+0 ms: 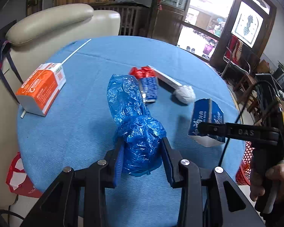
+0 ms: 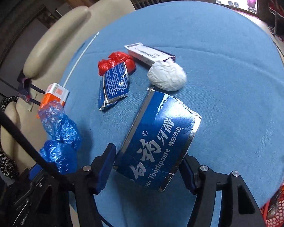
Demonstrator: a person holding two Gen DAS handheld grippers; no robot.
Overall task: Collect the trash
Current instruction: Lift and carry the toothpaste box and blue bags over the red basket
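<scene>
Plastic crackles between my left gripper pads: both blue pads press into the lower knot of the crumpled blue plastic bag, jaws narrowed partway and clamped on it, the rest of the bag trailing forward over the blue tablecloth. Over on the other side, my right gripper has the blue toothpaste box pinched across its near end, jaws spread about the width of the box and gripping it; from the left wrist view that box looks tilted up off the cloth.

So both hands are loaded, and I judge this to be the carry step: two pieces picked, neither dropped yet. The red mesh basket shows at the table's right edge, just beside my right hand, and I take it for the bin. Next move calls for swinging the box over that rim first, then bringing the bag across without snagging its loose tail.

Further out, more waits on the table: blue foil wrapper, red plastic wad touching it, white crumpled ball, long white carton behind that, orange box far left with a white stick running past it.
</scene>
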